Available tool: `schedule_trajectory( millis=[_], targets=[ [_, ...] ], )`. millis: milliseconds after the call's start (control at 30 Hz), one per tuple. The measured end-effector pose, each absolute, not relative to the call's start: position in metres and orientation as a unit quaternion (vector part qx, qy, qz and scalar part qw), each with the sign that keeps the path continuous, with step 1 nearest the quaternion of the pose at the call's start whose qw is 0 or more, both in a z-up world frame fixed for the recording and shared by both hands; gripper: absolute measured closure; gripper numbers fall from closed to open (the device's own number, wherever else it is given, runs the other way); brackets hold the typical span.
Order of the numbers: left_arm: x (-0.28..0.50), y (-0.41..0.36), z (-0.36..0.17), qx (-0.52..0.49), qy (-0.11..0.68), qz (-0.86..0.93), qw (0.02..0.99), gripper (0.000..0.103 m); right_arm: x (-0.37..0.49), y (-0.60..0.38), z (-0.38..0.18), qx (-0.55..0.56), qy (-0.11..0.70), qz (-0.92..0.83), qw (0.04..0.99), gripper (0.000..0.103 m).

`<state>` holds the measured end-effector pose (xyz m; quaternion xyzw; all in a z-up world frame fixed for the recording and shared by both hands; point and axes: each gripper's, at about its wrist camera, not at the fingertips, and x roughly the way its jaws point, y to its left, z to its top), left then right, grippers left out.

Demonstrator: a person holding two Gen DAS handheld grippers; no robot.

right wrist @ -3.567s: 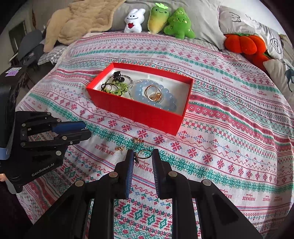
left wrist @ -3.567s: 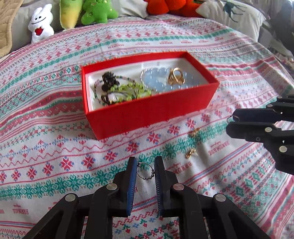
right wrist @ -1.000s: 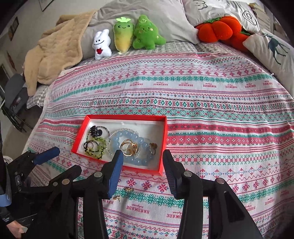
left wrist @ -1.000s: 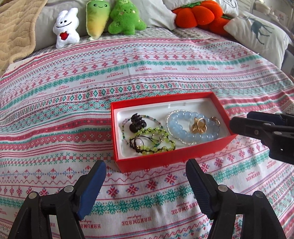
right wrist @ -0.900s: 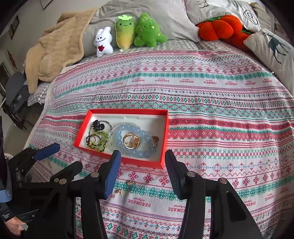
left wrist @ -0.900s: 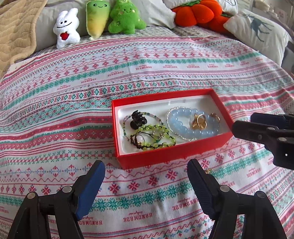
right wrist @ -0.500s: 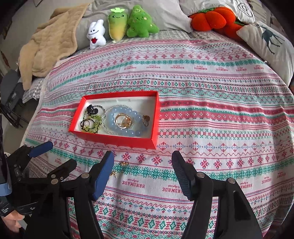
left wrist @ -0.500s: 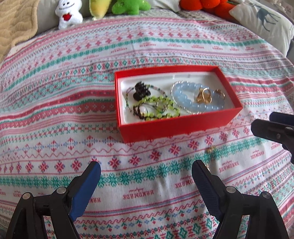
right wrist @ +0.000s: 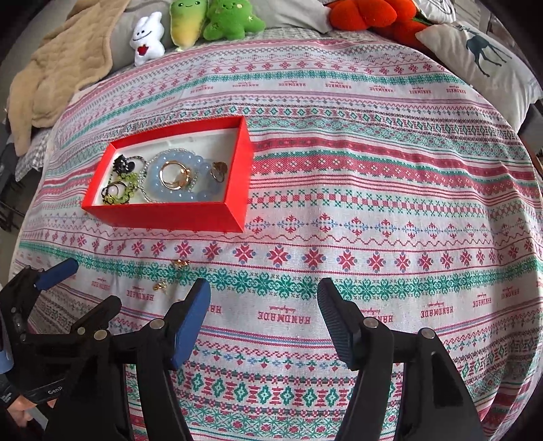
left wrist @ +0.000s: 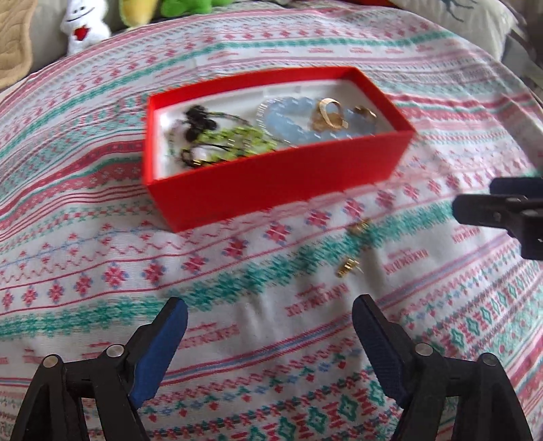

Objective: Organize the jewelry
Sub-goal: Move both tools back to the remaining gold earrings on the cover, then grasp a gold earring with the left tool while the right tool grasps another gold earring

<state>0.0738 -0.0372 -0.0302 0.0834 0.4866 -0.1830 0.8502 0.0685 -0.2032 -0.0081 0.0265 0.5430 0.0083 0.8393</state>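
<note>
A red box (left wrist: 271,183) (right wrist: 163,213) sits on the patterned bedspread. It holds a blue bead bracelet (right wrist: 203,195), gold rings (right wrist: 173,174), a green bead bracelet (right wrist: 125,190) and a black clip (right wrist: 122,164). Two small gold earrings (left wrist: 359,226) (left wrist: 347,266) lie loose on the cloth in front of the box, also visible from the right wrist (right wrist: 180,263) (right wrist: 159,286). My left gripper (left wrist: 269,303) (right wrist: 91,283) hovers just short of them, its jaws wide, closing slightly, with nothing between them. My right gripper (right wrist: 264,283) (left wrist: 475,196) is open and empty, right of the earrings.
Plush toys (right wrist: 190,23), an orange plush (right wrist: 366,15) and a deer pillow (right wrist: 485,57) line the bed's far edge. A beige blanket (right wrist: 57,68) lies at the far left. A person's hand (right wrist: 17,414) holds the left gripper.
Both grippers have sunk toward the bedspread and drawn back from the box to the earrings. The right jaws have spread wider. The rings held earlier now lie in the box.
</note>
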Motion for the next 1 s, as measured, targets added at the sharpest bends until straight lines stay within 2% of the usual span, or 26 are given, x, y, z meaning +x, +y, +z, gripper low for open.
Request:
schedule_trajectory(
  millis=[133, 333, 433, 533, 1000],
  targets=[
    [0.067, -0.049, -0.036, 0.092, 0.485, -0.215, 0.843, 0.031, 0.064, -0.207, -0.019, 0.009, 0.551, 0.005, 0.835, 0.035],
    [0.058, -0.068, -0.037, 0.097, 0.478, -0.258, 0.834, 0.06, 0.059, -0.214, -0.024, -0.005, 0.556, 0.006, 0.831, 0.035],
    [0.06, -0.075, -0.04, 0.091, 0.485, -0.267, 0.828, 0.065, 0.055, -0.217, -0.026, -0.01, 0.558, 0.007, 0.83, 0.035],
    [0.065, -0.079, -0.046, 0.083, 0.491, -0.264, 0.826, 0.068, 0.052, -0.22, -0.028, -0.012, 0.561, 0.005, 0.828, 0.035],
    [0.08, -0.083, -0.053, 0.062, 0.48, -0.239, 0.842, 0.069, 0.047, -0.228, -0.026, -0.011, 0.561, 0.004, 0.828, 0.035]
  ],
)
